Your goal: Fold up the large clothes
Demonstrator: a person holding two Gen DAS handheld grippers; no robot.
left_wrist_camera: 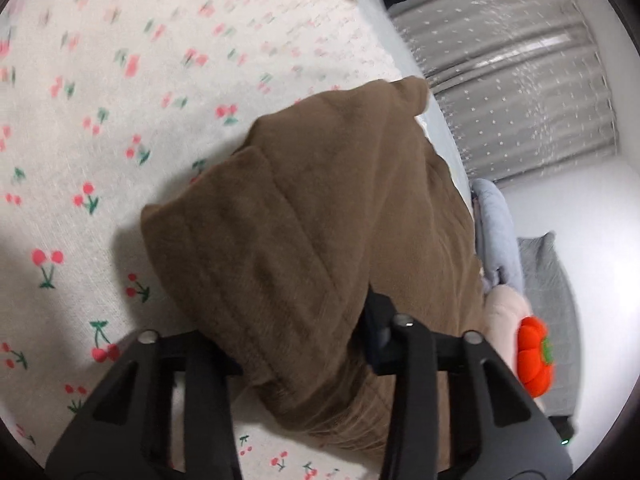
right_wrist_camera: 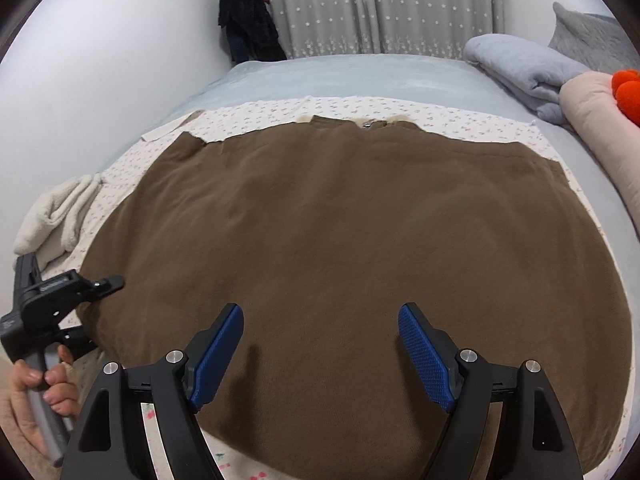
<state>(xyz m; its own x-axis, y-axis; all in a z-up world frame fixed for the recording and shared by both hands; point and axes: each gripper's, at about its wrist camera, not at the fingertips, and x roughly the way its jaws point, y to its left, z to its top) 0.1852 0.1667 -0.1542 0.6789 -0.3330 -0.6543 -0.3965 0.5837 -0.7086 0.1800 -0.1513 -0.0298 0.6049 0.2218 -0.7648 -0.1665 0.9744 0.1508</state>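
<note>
A large brown garment lies spread flat on a cherry-print sheet on a bed, its collar at the far side. My right gripper hovers open over the garment's near hem, blue pads wide apart with nothing between them. At the garment's left edge, a person's hand holds my left gripper. In the left wrist view a raised fold of the brown garment bunches between the jaws of the left gripper and hides its fingertips; it looks shut on that fold.
A folded grey blanket, a pink pillow and an orange plush pumpkin sit at the bed's right. A white fluffy cloth lies at the left edge. Grey star-print curtains and dark hanging clothes stand behind.
</note>
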